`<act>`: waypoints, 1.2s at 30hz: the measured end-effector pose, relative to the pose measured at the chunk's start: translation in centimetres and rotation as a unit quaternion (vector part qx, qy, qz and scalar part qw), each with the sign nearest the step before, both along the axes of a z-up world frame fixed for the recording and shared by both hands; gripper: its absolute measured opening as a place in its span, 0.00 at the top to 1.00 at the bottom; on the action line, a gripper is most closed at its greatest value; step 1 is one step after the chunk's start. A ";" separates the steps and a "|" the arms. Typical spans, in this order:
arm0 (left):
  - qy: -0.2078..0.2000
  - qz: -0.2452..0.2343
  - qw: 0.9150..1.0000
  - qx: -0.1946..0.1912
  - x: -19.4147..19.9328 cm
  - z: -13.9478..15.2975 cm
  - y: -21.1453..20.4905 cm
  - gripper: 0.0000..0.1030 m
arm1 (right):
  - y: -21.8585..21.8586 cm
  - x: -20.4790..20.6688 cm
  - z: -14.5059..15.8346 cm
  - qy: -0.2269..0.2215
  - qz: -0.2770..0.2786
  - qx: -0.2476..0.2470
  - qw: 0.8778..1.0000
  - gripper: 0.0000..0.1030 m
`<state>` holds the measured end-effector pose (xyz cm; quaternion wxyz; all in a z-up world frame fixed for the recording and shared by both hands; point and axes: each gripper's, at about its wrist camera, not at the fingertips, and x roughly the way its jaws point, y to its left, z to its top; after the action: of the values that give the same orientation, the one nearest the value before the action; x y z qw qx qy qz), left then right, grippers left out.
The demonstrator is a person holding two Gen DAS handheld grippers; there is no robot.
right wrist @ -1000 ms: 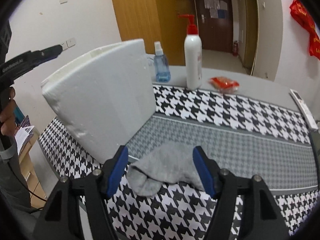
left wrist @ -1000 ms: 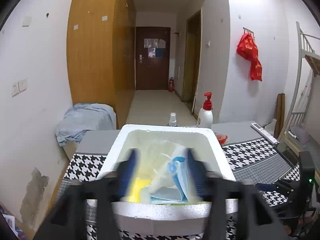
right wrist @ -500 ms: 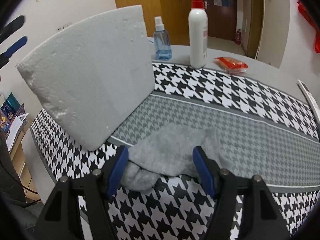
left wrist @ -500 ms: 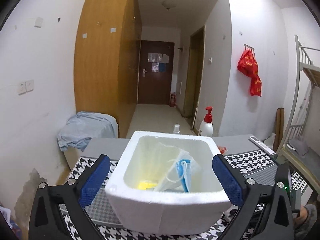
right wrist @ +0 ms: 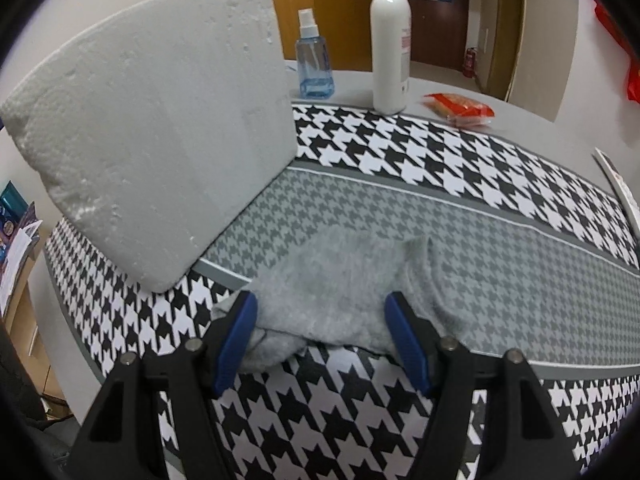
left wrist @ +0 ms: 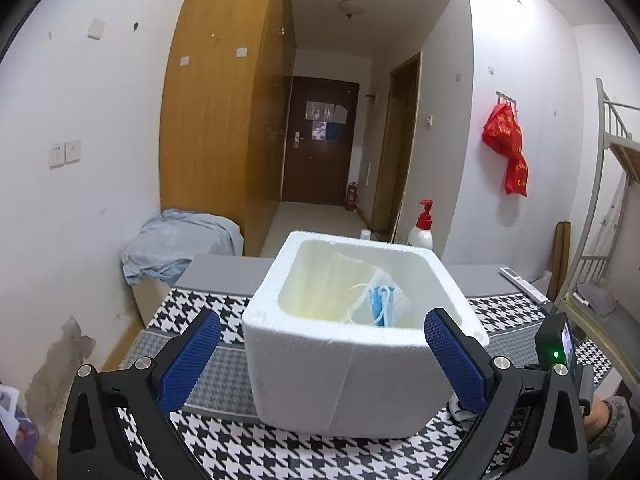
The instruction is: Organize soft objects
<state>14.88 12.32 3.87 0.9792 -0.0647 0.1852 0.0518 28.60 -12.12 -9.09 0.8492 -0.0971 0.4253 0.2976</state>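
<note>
My two grippers, a foam box and a gray sock

My left gripper [left wrist: 322, 354] is wide open and holds nothing, facing the white foam box [left wrist: 352, 376] with face masks [left wrist: 380, 300] inside; my right gripper [right wrist: 320, 334] is open over the gray sock [right wrist: 340, 288] on the checked cloth [right wrist: 460, 156]

Grey table [right wrist: 460, 92] under black-and-white houndstooth cloth [right wrist: 460, 168], white foam box [right wrist: 160, 128] at ten o'clock, grey sock [right wrist: 332, 284] centre, blue spray bottle [right wrist: 314, 68], white pump bottle [right wrist: 390, 48], red packet [right wrist: 460, 108] at twelve o'clock.
</note>
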 end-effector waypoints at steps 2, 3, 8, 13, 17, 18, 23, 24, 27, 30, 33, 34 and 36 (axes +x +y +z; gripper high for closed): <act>0.003 0.002 1.000 -0.003 -0.4 -0.5 -0.1 0.01 | 0.1 -0.2 0.1 -0.006 -0.005 -0.007 1.000 0.36; 0.005 0.001 1.000 -0.004 -0.5 -0.7 -0.1 0.01 | 0.2 -0.1 0.0 -0.008 -0.009 -0.011 1.000 0.46; 0.009 -0.001 1.000 -0.004 -1.0 -1.6 -0.5 0.01 | -0.4 -0.1 0.3 0.003 -0.009 0.000 1.000 0.82; 0.010 0.000 1.000 -0.002 -1.9 -2.2 -0.8 0.01 | -1.0 -0.8 1.8 -0.012 -0.015 0.016 1.000 0.87; 0.014 0.010 1.000 -0.004 -2.2 -2.7 -0.8 0.01 | -1.0 -1.7 4.6 -0.046 -0.010 0.036 0.998 0.87; 0.013 0.015 1.000 -0.003 -2.4 -2.8 -0.7 0.01 | -0.9 -1.9 5.2 -0.053 -0.009 0.039 0.998 0.87; 0.011 0.022 1.000 -0.009 -2.9 -3.1 -0.5 0.01 | -0.2 -3.2 8.3 -0.090 0.001 0.062 0.994 0.87; 0.010 0.026 1.000 -0.008 -3.0 -3.2 -0.5 0.01 | -0.2 -3.4 8.6 -0.095 0.003 0.066 0.993 0.87; 0.013 0.037 0.999 -0.009 -3.0 -3.6 -0.6 0.01 | 0.2 -4.2 10.3 -0.116 0.010 0.083 0.990 0.87; 0.018 0.044 0.999 -0.008 -3.2 -4.3 -0.7 0.01 | 0.4 -4.7 11.8 -0.134 0.014 0.096 0.986 0.87; 0.015 0.051 0.999 -0.002 -3.5 -4.5 -1.0 0.01 | 0.6 -5.1 13.4 -0.151 0.020 0.112 0.982 0.87; 0.014 0.052 0.999 -0.001 -3.6 -4.5 -1.1 0.01 | 0.8 -5.3 13.9 -0.157 0.023 0.115 0.981 0.87; 0.011 0.052 0.999 -0.002 -3.9 -4.7 -1.2 0.01 | 1.2 -5.5 14.5 -0.164 0.029 0.119 0.979 0.87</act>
<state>11.02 11.16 -0.82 0.9729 -0.0754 0.1929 0.1028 23.14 -10.93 5.44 0.9041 -0.0547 0.2386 0.3503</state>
